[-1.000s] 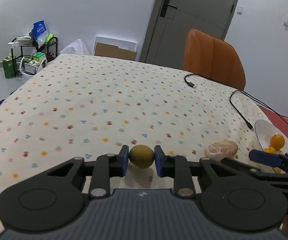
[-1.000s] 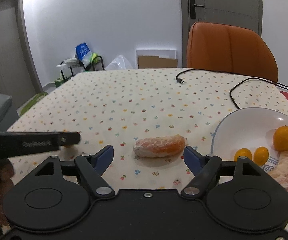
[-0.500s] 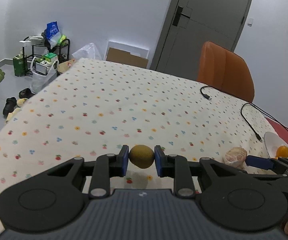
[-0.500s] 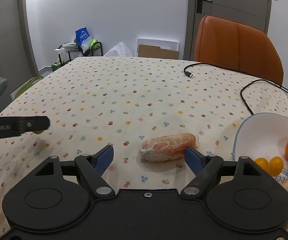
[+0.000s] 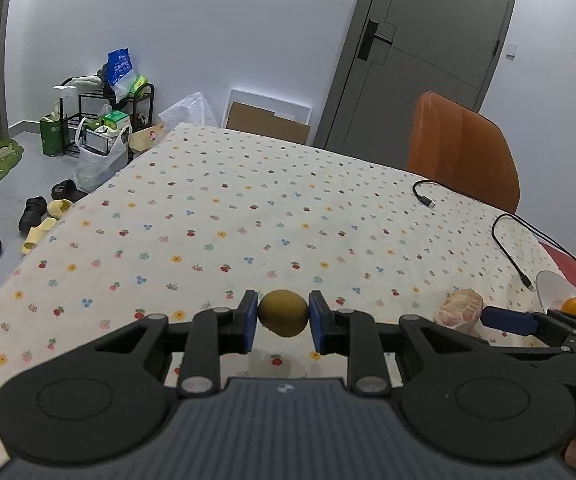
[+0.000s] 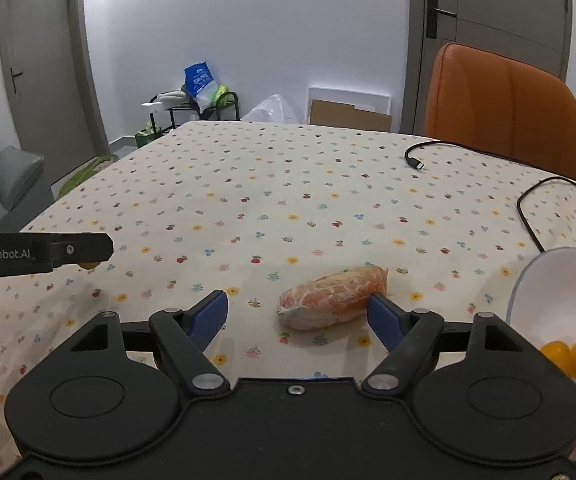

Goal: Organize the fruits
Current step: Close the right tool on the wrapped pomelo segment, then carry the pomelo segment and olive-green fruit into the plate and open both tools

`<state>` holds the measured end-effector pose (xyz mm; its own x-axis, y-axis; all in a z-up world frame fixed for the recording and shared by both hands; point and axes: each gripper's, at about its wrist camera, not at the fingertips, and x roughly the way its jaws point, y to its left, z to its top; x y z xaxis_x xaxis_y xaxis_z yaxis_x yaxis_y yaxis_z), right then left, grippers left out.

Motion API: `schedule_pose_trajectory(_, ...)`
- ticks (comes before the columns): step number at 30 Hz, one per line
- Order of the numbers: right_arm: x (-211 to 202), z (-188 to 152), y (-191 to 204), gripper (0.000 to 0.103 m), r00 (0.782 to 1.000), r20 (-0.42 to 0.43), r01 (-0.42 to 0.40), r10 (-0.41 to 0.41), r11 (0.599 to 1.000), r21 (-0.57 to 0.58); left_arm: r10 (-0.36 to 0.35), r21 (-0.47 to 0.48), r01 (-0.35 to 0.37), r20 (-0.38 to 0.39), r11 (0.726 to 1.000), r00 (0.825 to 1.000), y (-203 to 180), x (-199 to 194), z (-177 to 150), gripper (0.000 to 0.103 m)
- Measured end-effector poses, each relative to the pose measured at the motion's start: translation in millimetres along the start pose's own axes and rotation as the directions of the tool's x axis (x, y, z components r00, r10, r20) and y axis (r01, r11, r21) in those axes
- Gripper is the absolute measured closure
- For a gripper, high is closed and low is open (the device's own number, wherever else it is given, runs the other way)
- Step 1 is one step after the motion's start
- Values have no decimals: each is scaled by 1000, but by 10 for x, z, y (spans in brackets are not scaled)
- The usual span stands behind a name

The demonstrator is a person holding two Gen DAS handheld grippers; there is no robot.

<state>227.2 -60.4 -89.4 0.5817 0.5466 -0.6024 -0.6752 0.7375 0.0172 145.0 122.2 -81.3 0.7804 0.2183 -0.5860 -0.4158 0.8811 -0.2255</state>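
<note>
One kiwi [image 5: 283,313], clamped in the left gripper [image 5: 283,320], has risen off the table [image 5: 247,208], bowl [image 6: 548,280] next; the right gripper [image 6: 298,312] gapes beside the peeled orange [image 6: 332,298].

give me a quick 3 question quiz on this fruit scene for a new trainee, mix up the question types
1. True or false: the left gripper is shut on the kiwi.
2. Multiple choice: where is the peeled citrus piece?
A. in the white bowl
B. on the tablecloth, between the open fingers of the right gripper
C. on the orange chair
3. Fill in the blank: in the right wrist view, the two small yellow-orange fruits lie inside the white ____.

Key: 1 true; 2 B; 3 bowl
</note>
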Motion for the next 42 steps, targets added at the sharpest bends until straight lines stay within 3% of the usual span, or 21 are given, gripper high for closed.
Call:
schedule_pose_trajectory(12,165,43,-101,28,999,-34,20,-21,999,-33,-9,-2,9,4,1000,1000,-13,54,16,77)
schedule_pose_trajectory(17,156,46,-100,47,1000,-19,7,-8,999,-51,-3,-1,3,1,1000,1000,-6,56,10,77)
schedule_pose_trajectory(31,-174,-89,-108,48,999,17,40,-40,999,-13,-41,21,41,12,999,999,-126,-54,-14,77)
schedule_pose_trajectory(42,-491,-151,-320,48,995,78,54,-58,997,55,-85,80,83,11,993,996,-485,-98,-24,77)
